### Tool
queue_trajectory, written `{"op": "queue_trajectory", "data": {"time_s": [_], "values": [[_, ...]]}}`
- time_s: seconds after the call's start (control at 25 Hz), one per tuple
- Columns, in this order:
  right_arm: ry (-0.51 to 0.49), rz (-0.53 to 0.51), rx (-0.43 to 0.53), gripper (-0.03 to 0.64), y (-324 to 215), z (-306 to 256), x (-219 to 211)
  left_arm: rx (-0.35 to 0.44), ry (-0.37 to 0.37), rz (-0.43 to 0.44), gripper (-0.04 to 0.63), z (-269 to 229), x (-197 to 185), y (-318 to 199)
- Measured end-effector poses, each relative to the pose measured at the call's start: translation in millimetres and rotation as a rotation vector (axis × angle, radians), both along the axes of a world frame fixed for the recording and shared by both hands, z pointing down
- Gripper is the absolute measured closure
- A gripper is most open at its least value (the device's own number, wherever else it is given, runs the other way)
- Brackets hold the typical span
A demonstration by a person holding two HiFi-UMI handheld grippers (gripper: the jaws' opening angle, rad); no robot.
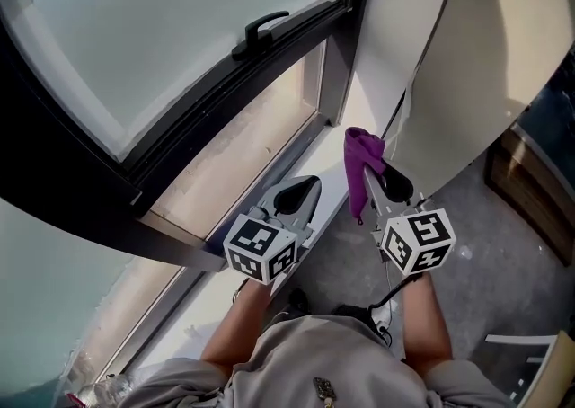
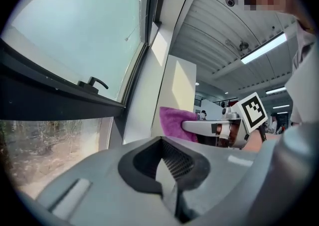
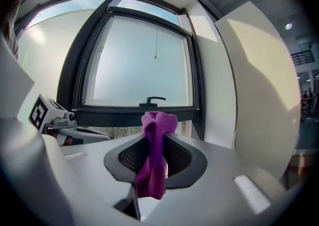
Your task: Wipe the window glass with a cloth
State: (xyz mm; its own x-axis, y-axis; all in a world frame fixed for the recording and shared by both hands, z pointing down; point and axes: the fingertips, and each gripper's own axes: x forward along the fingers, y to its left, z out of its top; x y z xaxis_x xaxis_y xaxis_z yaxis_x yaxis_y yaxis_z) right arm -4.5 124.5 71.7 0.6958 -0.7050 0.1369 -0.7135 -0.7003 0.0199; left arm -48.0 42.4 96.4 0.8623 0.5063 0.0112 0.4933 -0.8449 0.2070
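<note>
Cloth (image 3: 153, 163), purple and bunched, hangs pinched between the jaws of the right gripper (image 3: 155, 143), with one fold rising above the dark pads and the rest trailing down toward the camera. From the head view it sits at the right of the scene, held above the white sill (image 1: 331, 174) and clear of the panes. The left gripper (image 2: 162, 163) is just beside it on the left, a little nearer the person. Its jaws are pressed together with nothing between them. Each gripper carries its marker cube (image 1: 260, 248) at the near end, and a bare forearm leads back from each to the person at the bottom of the head view.

Beyond both grippers stands the window glass (image 1: 162, 29), pale and frosted, set in a dark frame (image 1: 180, 141). A black handle (image 1: 260, 31) sits on the lower rail of that frame, toward its right end. Below the rail a clear lower pane (image 2: 45, 145) shows sandy ground and scrub outside. A white wall (image 1: 449, 65) rises to the right of the window, partly sunlit, and grey floor (image 1: 467, 298) lies at the near right. Neither gripper touches the glass, and the cloth is well apart from it
</note>
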Motion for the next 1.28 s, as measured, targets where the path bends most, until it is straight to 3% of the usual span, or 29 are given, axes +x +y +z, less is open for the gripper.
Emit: {"op": "queue_trajectory", "data": {"time_s": [0.32, 0.68, 0.96, 1.28], "values": [[-0.051, -0.018, 0.015, 0.508, -17.2, 18.1, 79.2, -0.003, -0.024, -0.056, 0.594, 16.4, 50.8, -16.2], [-0.12, -0.133, -0.008, 0.508, -35.1, 60.4, 223.0, -0.013, -0.065, -0.207, 0.594, 37.1, 144.2, -6.7], [-0.148, -0.102, 0.03, 0.508, -57.9, 92.3, 365.5, 0.033, -0.111, -0.399, 0.594, 54.9, 207.2, -16.5], [-0.126, -0.06, 0.018, 0.508, -94.3, 136.3, 475.8, 0.057, -0.187, -0.611, 0.595, 76.7, 266.8, -35.1]]}}
